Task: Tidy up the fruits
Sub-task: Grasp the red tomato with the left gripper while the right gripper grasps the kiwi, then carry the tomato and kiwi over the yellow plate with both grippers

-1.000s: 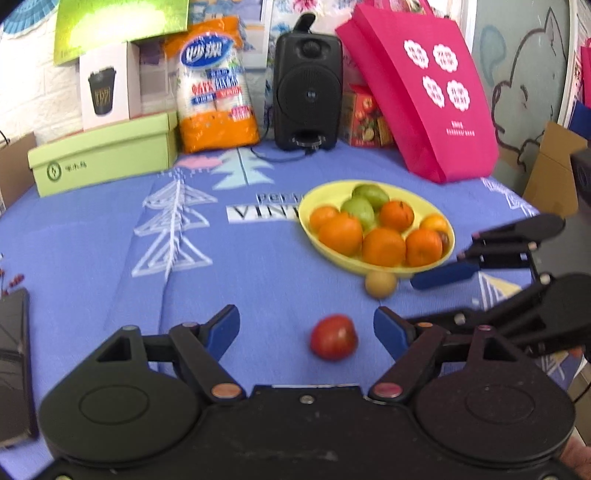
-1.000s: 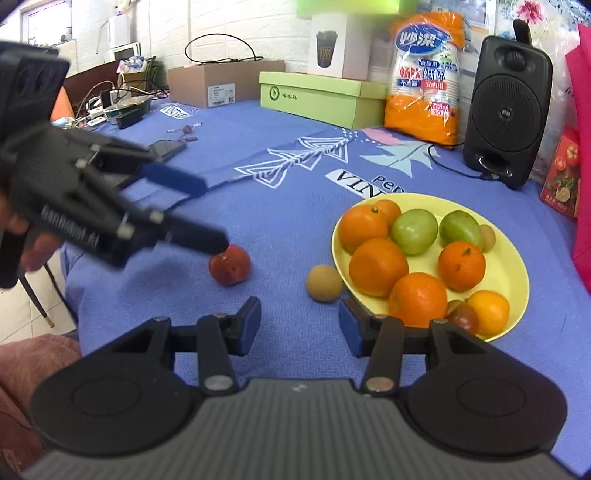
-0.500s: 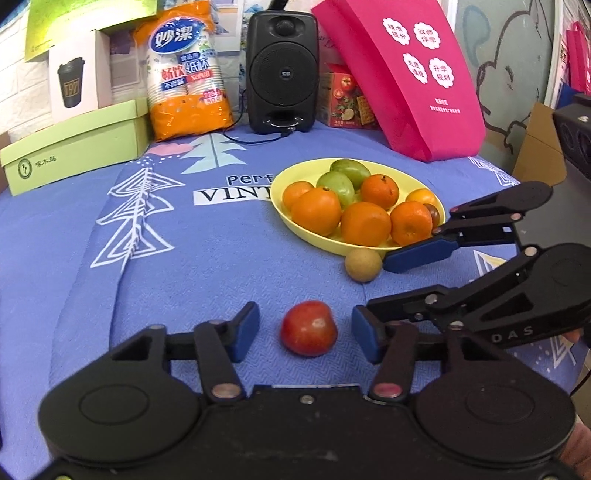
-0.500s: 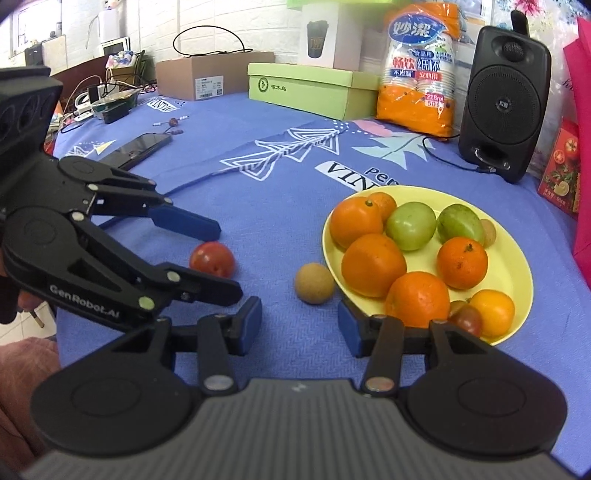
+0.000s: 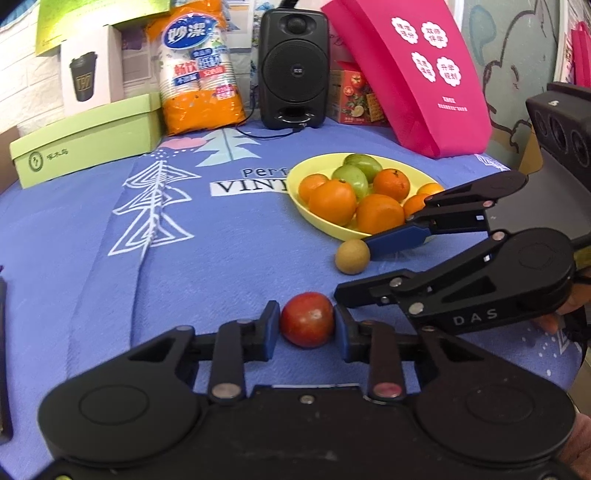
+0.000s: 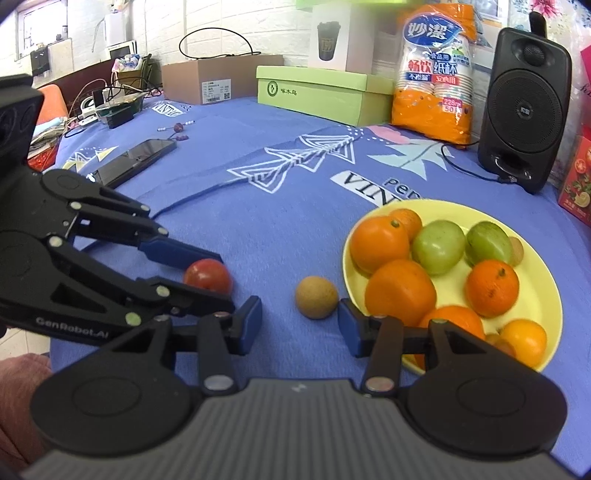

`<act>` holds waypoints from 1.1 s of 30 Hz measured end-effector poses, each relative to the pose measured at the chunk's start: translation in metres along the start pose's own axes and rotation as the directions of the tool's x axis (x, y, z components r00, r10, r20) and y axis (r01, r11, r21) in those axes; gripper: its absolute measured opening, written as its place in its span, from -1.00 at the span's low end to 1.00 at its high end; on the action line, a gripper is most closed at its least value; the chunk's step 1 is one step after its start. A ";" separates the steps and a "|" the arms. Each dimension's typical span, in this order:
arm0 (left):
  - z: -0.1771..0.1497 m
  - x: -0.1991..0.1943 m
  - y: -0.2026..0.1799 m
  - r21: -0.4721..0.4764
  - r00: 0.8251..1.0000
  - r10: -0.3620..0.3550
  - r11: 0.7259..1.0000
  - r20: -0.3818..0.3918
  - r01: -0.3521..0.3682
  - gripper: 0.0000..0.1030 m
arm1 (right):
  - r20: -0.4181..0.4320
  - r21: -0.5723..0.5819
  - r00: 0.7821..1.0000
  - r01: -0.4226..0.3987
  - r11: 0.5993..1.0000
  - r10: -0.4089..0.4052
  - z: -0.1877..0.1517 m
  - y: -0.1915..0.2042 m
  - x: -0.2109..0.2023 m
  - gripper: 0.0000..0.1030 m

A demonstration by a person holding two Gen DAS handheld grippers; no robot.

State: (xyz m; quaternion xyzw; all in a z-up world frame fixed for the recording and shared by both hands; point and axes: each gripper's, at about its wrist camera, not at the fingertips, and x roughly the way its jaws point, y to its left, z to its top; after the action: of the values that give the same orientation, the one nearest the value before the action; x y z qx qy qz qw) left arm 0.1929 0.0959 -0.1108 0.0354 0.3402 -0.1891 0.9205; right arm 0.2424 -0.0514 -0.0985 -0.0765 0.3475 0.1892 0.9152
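White brick wall (image 6: 221, 22), window (image 6: 27, 22) far left, cluttered bkgd desk (image 6: 92, 79)

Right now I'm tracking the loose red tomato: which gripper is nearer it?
Left. The left gripper brackets the red tomato; the right gripper sits beside it, facing the brown fruit.

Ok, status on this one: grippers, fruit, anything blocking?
Left gripper closed around red fruit, on the cloth. Right gripper open, brown fruit just ahead. Yellow plate close by; nothing blocking.
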 end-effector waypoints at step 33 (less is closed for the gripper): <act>0.005 -0.019 0.004 -0.041 1.000 0.001 0.999 0.023 0.000 -0.41 | 0.039 0.017 0.999 0.007 1.000 -0.008 -0.003 -0.001 -0.027 -0.51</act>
State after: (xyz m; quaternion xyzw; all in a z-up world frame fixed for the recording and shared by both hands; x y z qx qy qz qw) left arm 0.1842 0.1050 -0.0956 0.0145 0.3336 -0.1825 0.9248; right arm 0.2222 -0.0610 -0.0833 -0.0663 0.3309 0.1844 0.9231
